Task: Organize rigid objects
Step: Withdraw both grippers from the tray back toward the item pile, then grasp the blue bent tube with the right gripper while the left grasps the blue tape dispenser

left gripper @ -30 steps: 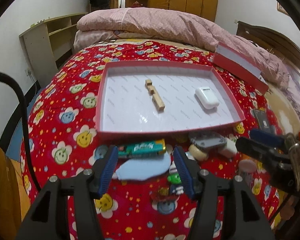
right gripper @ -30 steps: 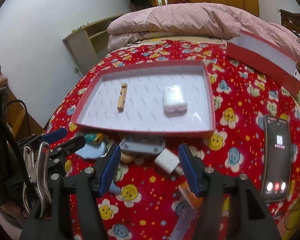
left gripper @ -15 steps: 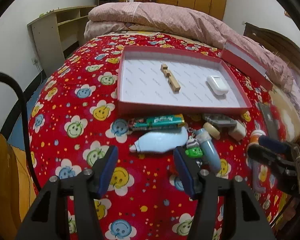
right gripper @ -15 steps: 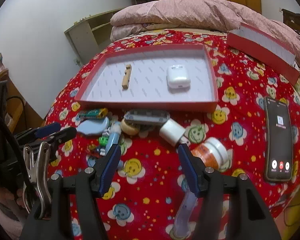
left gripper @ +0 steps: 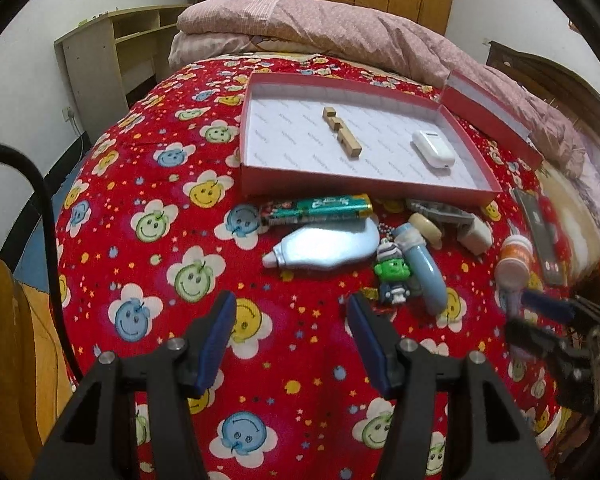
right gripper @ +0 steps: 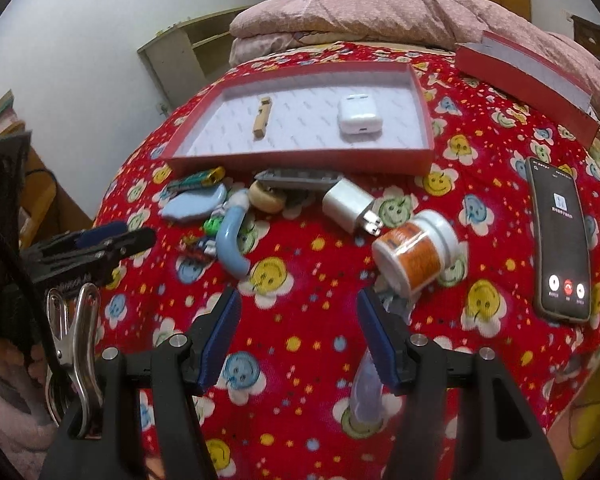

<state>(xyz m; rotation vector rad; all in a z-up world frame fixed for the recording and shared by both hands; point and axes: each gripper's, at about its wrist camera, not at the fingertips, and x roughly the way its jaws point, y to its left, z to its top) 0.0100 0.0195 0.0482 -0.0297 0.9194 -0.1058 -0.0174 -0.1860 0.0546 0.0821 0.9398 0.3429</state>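
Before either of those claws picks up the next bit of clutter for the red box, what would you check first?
1. Left gripper open, holding nothing: ok.
2. Right gripper open, holding nothing: ok.
3. Red box has bare floor beside the wooden block and earbud case: ok.
4. Pill bottle free to grab: ok; it lies on its side, apart from the charger plug.
5. Phone clear of the right gripper's path: cannot tell.

Bed with a red smiley-flower bedspread (right gripper: 300,280) carrying scattered objects.
Ahead of the gripper lies a red tray (right gripper: 300,156); nearer, a pill bottle (right gripper: 416,254), charger (right gripper: 350,204), blue tube (right gripper: 230,240); a phone (right gripper: 560,240) lies right.
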